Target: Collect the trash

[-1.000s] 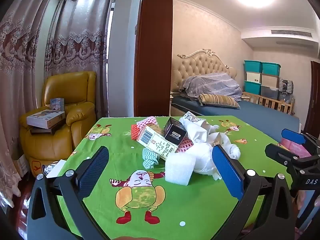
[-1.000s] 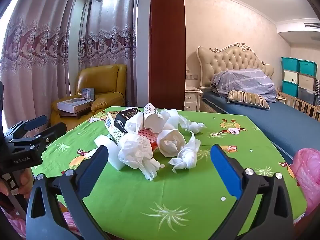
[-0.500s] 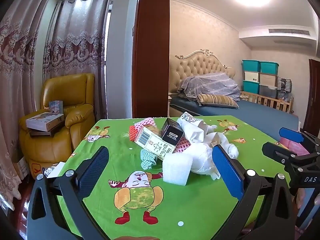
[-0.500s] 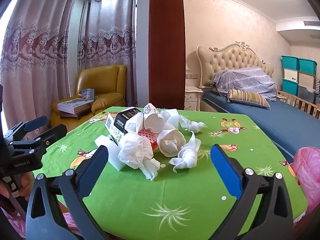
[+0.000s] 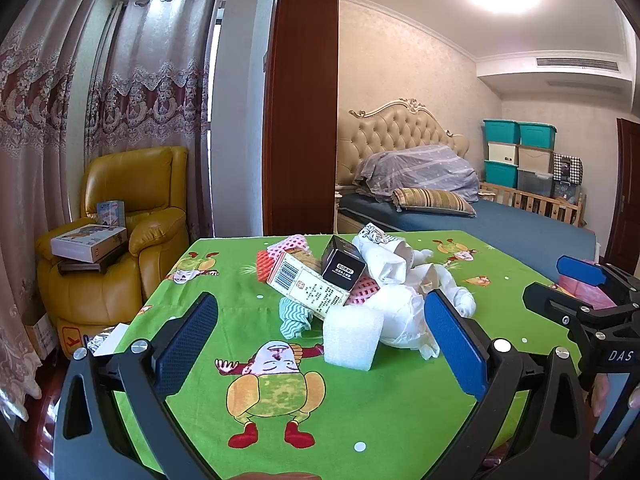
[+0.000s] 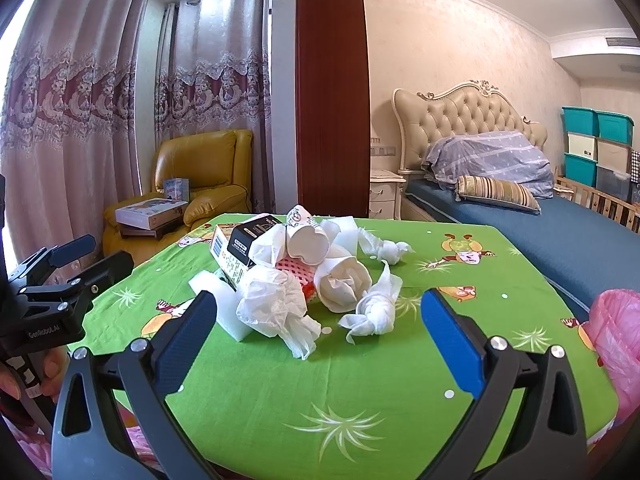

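Note:
A heap of trash lies mid-table on a green cartoon tablecloth (image 5: 280, 432): a white foam block (image 5: 351, 339), a printed carton (image 5: 308, 288), a small black box (image 5: 343, 269), a paper cup (image 6: 306, 237), crumpled tissues (image 6: 276, 306) and a twisted tissue (image 6: 374, 310). My left gripper (image 5: 320, 346) is open and empty, just short of the foam block. My right gripper (image 6: 320, 338) is open and empty, just short of the tissues. Each gripper shows in the other's view, the right one (image 5: 580, 292) and the left one (image 6: 64, 268).
A pink plastic bag (image 6: 618, 332) hangs at the table's right edge. A yellow armchair (image 5: 120, 240) with boxes on it stands left of the table. A brown door frame (image 5: 300, 100) and a bed (image 5: 460, 216) lie behind.
The left wrist view has shifted slightly; the trash heap sits a touch lower and left in it. The right gripper and the trash have not visibly moved.

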